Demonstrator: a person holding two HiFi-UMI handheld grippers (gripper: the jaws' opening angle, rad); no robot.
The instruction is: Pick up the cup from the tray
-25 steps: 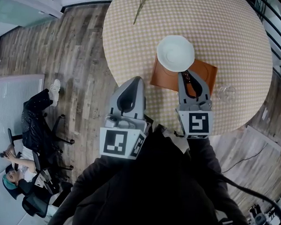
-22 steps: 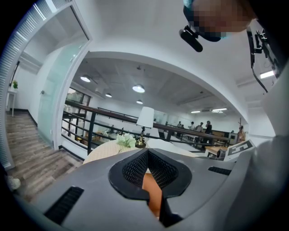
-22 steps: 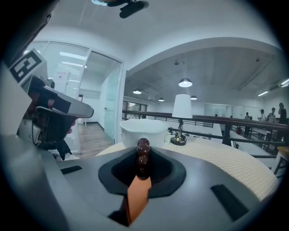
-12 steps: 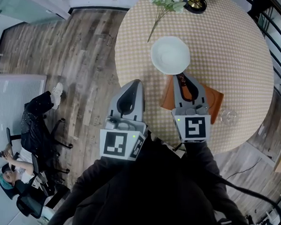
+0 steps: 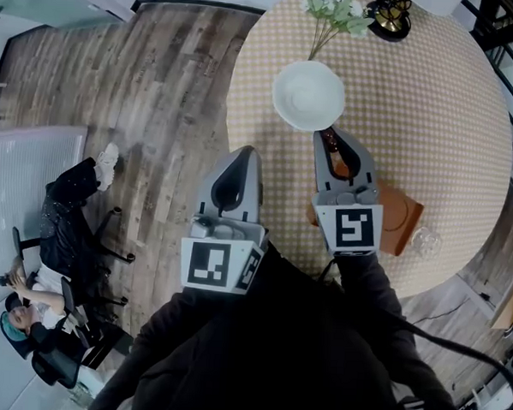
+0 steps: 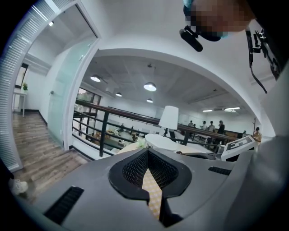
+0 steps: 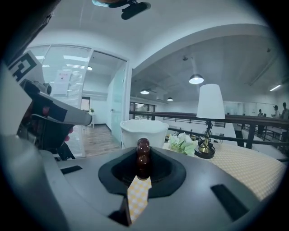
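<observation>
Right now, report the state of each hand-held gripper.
Left hand-held gripper: closed, nothing between its jaws.
Right hand-held gripper: closed on the brown handle of the white cup.

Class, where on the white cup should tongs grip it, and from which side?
Its brown beaded handle, from the person's side: it juts out that way and is thin, while the cup is wide and round. The right tongs are shut on it.

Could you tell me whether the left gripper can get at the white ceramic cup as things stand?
Probably yes: nothing stands between the left gripper and the white ceramic cup, held by its dark beaded handle in the right gripper; the left jaws are shut, though.
</observation>
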